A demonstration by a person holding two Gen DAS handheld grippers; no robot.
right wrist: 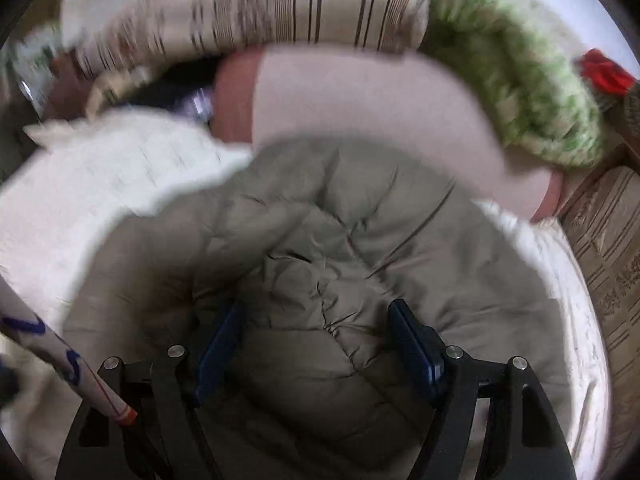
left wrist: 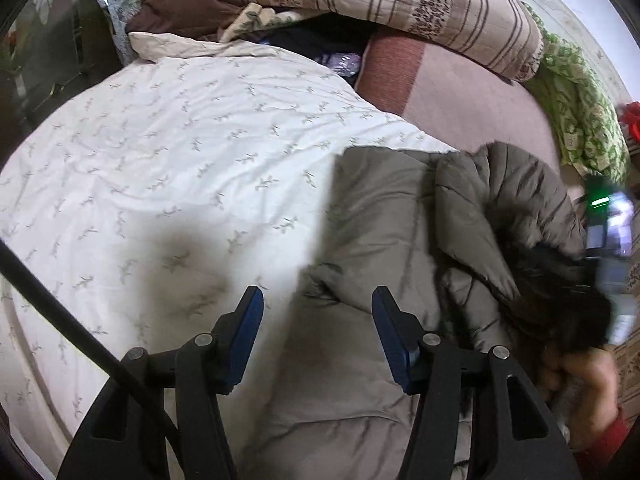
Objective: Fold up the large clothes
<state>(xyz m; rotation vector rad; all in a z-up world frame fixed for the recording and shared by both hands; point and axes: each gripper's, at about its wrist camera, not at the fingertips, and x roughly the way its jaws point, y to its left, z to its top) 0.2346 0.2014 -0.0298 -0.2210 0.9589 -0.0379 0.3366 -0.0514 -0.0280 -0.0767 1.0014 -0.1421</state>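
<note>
Left gripper [left wrist: 318, 300]: jaws apart, empty, above grey padded coat [left wrist: 384, 216]
Right gripper [right wrist: 316, 316]: jaws wide, coat bulging between, grip unclear
Bedsheet [left wrist: 160, 152]: white, under coat

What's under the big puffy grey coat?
The grey coat lies on a white leafy bedsheet, which shows around its edges. What is right beneath the coat's middle stays covered.

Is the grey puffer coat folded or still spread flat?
Partly folded. The grey puffer coat has its fur-trimmed hood side turned over onto the body, bunched and creased on the white sheet; no neat, finished fold.
</note>
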